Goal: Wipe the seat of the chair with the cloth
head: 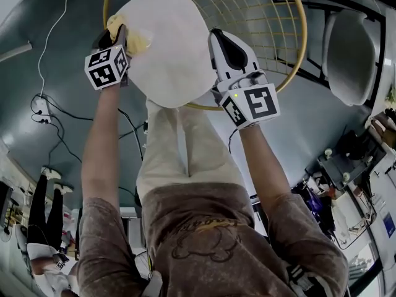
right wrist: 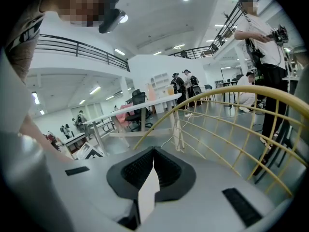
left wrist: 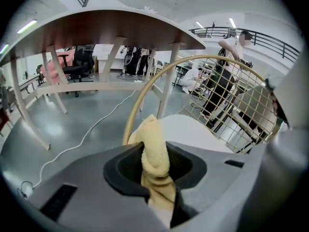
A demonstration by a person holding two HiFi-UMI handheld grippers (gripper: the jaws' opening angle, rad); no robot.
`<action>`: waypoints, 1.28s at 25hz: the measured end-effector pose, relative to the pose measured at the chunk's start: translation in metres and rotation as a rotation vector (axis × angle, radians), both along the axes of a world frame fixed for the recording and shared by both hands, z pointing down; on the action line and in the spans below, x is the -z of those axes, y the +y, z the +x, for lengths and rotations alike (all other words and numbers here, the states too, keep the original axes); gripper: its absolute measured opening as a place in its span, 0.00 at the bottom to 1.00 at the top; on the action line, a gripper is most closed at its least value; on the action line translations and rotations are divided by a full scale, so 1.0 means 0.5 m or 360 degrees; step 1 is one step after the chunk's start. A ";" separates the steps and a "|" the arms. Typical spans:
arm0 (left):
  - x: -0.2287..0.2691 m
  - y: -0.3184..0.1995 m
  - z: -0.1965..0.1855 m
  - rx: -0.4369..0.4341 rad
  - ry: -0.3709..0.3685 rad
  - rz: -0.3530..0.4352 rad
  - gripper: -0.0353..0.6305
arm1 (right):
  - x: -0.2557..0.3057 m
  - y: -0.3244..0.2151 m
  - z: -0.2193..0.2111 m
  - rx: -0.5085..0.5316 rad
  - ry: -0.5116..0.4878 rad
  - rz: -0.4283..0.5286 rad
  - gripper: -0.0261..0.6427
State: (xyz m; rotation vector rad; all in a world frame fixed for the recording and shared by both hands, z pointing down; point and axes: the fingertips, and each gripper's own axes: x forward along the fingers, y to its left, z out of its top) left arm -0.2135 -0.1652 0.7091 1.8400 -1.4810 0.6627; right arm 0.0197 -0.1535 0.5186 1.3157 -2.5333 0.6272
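L claw (head: 117,34), upper left of the head view, is clamped on the yellow cloth (head: 135,40). The L gripper view shows the cloth bunched between both jaws and poking out past the tips. The cloth sits at the left edge of the white round seat (head: 170,51), touching it, w/ the chair's yellow wire back (head: 263,17) fanning toward the upper right. R claw (head: 221,42), centre-right of that frame, lies over the seat's right edge. In its own view the jaw tips meet w/ nothing gripped, and only a pale sliver shows in the gap behind them. Can't tell if it touches the seat. Person's pale trousers (head: 179,147) run down the middle of the frame below the seat. A white cable (head: 52,39) trails over the grey floor at upper left.
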 end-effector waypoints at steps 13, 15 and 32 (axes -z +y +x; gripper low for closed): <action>0.009 0.086 -0.153 0.0155 -0.0129 -0.0036 0.21 | -0.003 0.013 0.011 -0.0039 0.0034 0.0002 0.08; 0.024 0.089 -0.156 0.0166 -0.0099 -0.0017 0.21 | -0.002 0.014 0.019 -0.0057 0.0037 0.0005 0.08; 0.093 0.047 0.283 -0.0196 0.0416 0.0095 0.22 | 0.002 0.041 0.074 -0.0113 0.0038 0.0018 0.08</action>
